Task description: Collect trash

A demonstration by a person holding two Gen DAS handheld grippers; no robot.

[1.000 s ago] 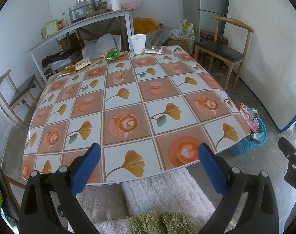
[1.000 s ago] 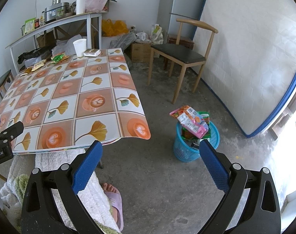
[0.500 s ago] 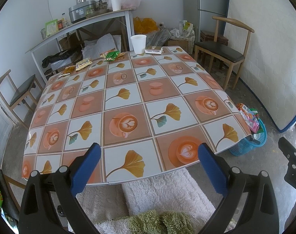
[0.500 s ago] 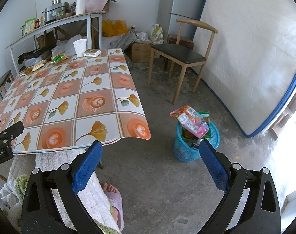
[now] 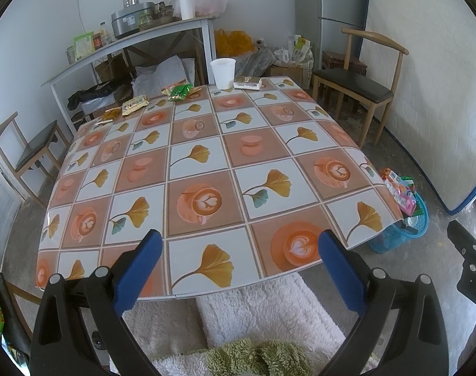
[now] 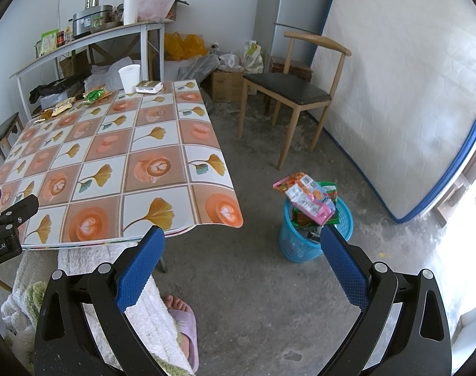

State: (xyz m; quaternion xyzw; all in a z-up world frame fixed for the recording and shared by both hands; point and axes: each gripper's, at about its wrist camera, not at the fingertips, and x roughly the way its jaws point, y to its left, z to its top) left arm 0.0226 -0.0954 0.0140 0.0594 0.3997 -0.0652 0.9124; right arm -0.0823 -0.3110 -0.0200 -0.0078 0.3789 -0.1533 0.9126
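Hovering over the worktop's (image 5: 206,169) near edge, the left gripper (image 5: 238,269) has its fingers wide and empty. The right gripper (image 6: 242,269), fingers also wide and empty, hangs above the floor. Snack wrappers (image 5: 162,98) lie at the worktop's eleven o'clock corner; the blue basket (image 6: 313,235) stands full at three o'clock.

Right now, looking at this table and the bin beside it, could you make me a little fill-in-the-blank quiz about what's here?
1. The white paper cup stands at the table's ____ edge, beside a small flat box.
2. The blue basket stands on the ____, piled with wrappers.
3. The jaws of both the left gripper and the right gripper are ____.
4. The green snack packet lies on the ____.

Missing words: far; floor; open; table
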